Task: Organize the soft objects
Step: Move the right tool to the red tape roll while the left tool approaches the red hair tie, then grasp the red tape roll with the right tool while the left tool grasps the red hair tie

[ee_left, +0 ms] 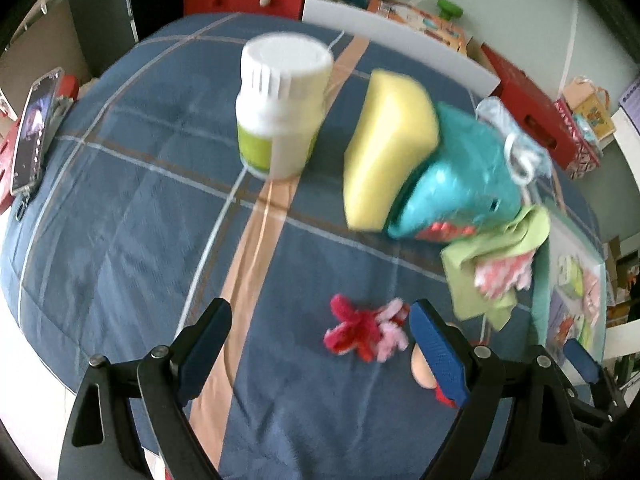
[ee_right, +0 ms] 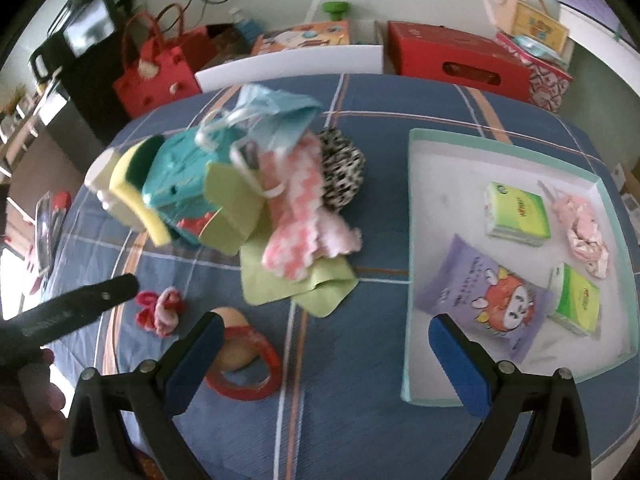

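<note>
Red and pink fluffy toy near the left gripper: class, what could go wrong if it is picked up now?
The left gripper is open above the fluffy toy, which is small and flat, so the fingers may pinch the blue bedspread instead. The red tape ring lies close by and might get knocked.

Both views lit by soft, even daylight, fairly bright, no hard shadows. Overexposed white patch at the lower left edge of each view, beyond the bed's edge. Strong fisheye bend: the bed (ee_left: 120, 208) bulges like a dome, black vignette in all corners. Motion blur in both: white bottle (ee_left: 280, 108), yellow sponge (ee_left: 384, 148) and teal toy (ee_left: 460, 176) smeared in the left view; cloth pile (ee_right: 296, 216) smeared in the right. Tray (ee_right: 416, 200) contents sharper. Claw fingers (ee_left: 436, 352) near the lens stay crisp.
</note>
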The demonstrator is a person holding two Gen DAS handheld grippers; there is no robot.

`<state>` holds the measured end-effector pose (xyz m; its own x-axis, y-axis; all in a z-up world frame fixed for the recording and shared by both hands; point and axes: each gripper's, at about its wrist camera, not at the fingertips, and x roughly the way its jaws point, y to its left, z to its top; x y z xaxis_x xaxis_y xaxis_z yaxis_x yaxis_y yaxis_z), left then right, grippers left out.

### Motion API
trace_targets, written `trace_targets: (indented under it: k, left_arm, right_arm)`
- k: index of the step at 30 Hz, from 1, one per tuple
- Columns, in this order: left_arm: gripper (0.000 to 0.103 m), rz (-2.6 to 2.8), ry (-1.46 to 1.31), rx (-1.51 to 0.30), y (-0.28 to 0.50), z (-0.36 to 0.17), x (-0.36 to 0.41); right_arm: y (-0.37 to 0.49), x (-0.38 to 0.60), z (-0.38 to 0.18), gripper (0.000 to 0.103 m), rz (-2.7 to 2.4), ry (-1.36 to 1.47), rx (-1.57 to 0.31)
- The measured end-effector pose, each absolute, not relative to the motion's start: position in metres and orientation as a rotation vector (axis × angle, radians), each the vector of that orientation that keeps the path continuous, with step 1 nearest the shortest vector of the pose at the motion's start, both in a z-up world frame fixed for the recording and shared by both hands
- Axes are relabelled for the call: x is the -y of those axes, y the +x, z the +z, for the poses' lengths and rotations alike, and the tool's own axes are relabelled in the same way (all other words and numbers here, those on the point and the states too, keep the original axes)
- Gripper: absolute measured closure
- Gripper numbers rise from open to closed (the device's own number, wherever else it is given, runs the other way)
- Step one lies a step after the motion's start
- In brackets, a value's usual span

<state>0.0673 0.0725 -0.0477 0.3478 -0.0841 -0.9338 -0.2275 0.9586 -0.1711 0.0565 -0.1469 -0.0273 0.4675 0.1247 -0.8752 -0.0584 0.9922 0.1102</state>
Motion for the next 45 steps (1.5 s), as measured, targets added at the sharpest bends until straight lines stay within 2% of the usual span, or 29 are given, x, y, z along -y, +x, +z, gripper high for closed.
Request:
trace_targets:
  k: [19, 33, 36, 39, 41, 44, 45]
  left_arm:
    - [0.012, 0.082, -0.332, -1.279, 0.077, -0.079, -0.075]
    - [0.013, 0.019, -0.298, -1.281, 0.090, -0.086, -0.047]
    - [0.013, 0.018, -0.289, -1.283, 0.091, -0.089, -0.042]
    - [0.019, 0.002, -0.301, -1.288, 0.089, -0.091, -0.035]
    - [0.028, -0.009, -0.306, -1.296, 0.088, -0.094, -0.036]
    - [0.038, -0.027, -0.316, -1.304, 0.088, -0.098, -0.033]
    - [0.045, -0.034, -0.321, -1.304, 0.088, -0.101, -0.032]
  right_arm:
    - [0.052, 0.111, -0.042, 0.000, 0.173, -0.015, -1.135]
    - [0.056, 0.087, -0.059, 0.000, 0.239, -0.057, -1.169]
    - [0.057, 0.084, -0.066, 0.005, 0.249, -0.052, -1.187]
    - [0.057, 0.084, -0.070, 0.010, 0.252, -0.040, -1.193]
    - [0.058, 0.084, -0.071, 0.018, 0.252, -0.028, -1.196]
    - [0.058, 0.087, -0.073, 0.021, 0.255, -0.011, -1.202]
    - [0.058, 0.087, -0.073, 0.021, 0.257, -0.010, -1.202]
